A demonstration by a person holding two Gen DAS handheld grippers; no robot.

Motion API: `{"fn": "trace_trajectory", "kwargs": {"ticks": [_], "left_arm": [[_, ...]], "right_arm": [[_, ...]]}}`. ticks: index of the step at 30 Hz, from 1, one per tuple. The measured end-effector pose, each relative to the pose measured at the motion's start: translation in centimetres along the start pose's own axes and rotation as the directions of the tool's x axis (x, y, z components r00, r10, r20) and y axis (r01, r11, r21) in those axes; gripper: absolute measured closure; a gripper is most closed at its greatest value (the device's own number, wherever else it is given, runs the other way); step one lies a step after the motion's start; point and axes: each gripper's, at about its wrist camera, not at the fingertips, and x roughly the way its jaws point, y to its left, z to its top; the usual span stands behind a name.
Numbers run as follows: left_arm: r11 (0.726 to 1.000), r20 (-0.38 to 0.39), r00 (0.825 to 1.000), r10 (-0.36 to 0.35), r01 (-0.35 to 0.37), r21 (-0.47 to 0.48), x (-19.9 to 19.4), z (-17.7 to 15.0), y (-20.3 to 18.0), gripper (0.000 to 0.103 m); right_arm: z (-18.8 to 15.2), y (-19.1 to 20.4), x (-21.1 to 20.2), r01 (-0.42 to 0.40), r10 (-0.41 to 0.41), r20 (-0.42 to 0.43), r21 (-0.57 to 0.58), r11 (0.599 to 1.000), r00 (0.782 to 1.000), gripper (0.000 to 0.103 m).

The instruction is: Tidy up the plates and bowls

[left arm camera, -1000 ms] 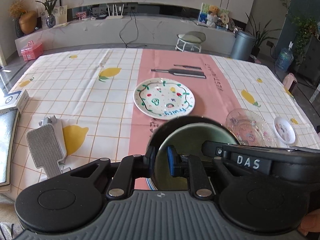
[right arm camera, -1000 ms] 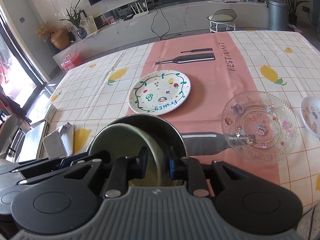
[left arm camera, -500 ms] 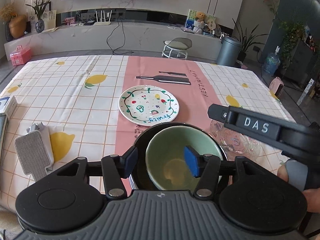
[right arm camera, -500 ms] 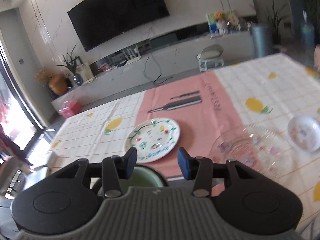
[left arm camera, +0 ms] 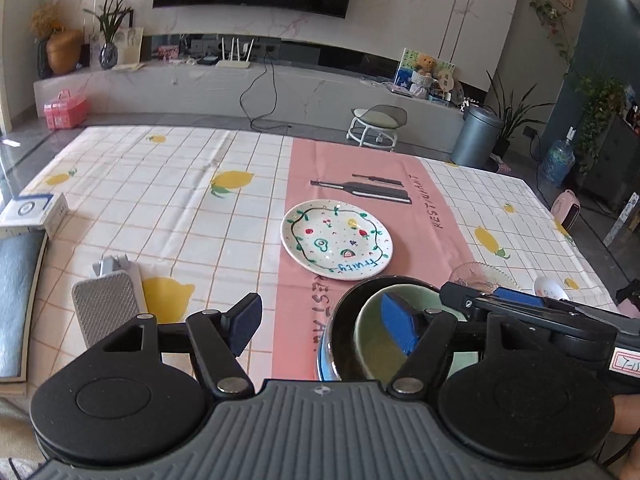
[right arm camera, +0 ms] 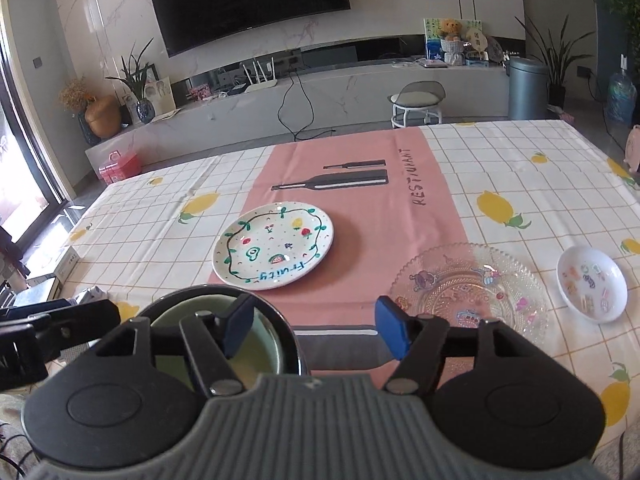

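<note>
Claws, left [left arm camera: 322,328] and right [right arm camera: 316,332], just spread wide, empty, over glossy round green bowl [left arm camera: 374,344].

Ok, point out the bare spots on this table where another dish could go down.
Widest: the checked cloth left of the fruit-painted plate, out to the grey mesh pad. Also the far pink strip beyond that plate. Crowded: near right, where the nested green bowl, glass plate and small white dish sit close.

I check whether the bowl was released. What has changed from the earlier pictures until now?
Both tongs, left and right, have just been opening and let go of the green bowl's rim; nothing is between them now. The bowl stays nested in the dark bowl. The fruit plate and glass plate did not move.
</note>
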Motion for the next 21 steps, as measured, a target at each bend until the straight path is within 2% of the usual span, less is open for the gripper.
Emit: {"fn": "trace_trajectory", "kwargs": {"ticks": [2, 3, 4, 5, 6, 7, 8, 9, 13, 16, 21], "left_arm": [[0.999, -0.052, 0.999, -0.014, 0.013, -0.031, 0.8, 0.0, 0.9, 0.022], [0.999, -0.08, 0.997, -0.02, 0.016, -0.045, 1.1, -0.1, 1.3, 0.022], [0.997, -0.102, 0.994, -0.027, 0.019, -0.071, 1.4, -0.2, 1.8, 0.022], [0.994, -0.115, 0.993, -0.038, 0.025, -0.109, 1.6, -0.2, 2.4, 0.023], [0.988, -0.123, 0.991, -0.058, 0.039, -0.151, 1.8, -0.2, 3.0, 0.023], [0.982, -0.132, 0.988, -0.08, 0.056, -0.181, 1.9, -0.3, 3.6, 0.025], [0.978, -0.145, 0.984, -0.101, 0.072, -0.195, 2.0, -0.4, 3.9, 0.027], [0.977, -0.164, 0.979, -0.119, 0.086, -0.194, 2.1, -0.5, 4.1, 0.031], [0.966, -0.183, 0.975, -0.123, 0.075, -0.247, 2.2, -0.7, 4.8, 0.036], [0.958, -0.199, 0.965, -0.169, 0.113, -0.265, 2.4, -0.8, 4.9, 0.036], [0.967, -0.189, 0.968, -0.166, 0.122, -0.226, 2.4, -0.8, 3.8, 0.036]], "right_arm": [[0.0, 0.0, -0.4, -0.005, 0.005, 0.033, -0.014, 1.0, 0.999, 0.037], [0.0, 0.0, -0.8, -0.004, 0.005, 0.06, -0.012, 1.0, 0.998, 0.042], [0.0, -0.1, -1.1, -0.013, 0.014, 0.087, -0.006, 1.0, 0.996, 0.049], [0.0, -0.2, -1.3, -0.038, 0.038, 0.094, -0.005, 0.999, 0.995, 0.064], [0.2, -0.2, -1.4, -0.072, 0.072, 0.081, -0.005, 0.997, 0.994, 0.072], [0.3, -0.3, -1.4, -0.112, 0.112, 0.061, 0.0, 0.994, 0.992, 0.077], [0.3, -0.3, -1.4, -0.151, 0.151, 0.041, 0.009, 0.988, 0.988, 0.087], [0.3, -0.2, -1.4, -0.186, 0.186, 0.021, 0.016, 0.982, 0.982, 0.091], [-0.1, 1.2, -1.6, -0.246, 0.247, 0.004, -0.017, 0.969, 0.969, 0.095], [-0.3, 2.6, -1.6, -0.283, 0.282, -0.027, -0.078, 0.956, 0.959, 0.095], [-1.1, 3.9, -0.6, -0.256, 0.242, -0.136, -0.098, 0.962, 0.961, 0.095]]}}
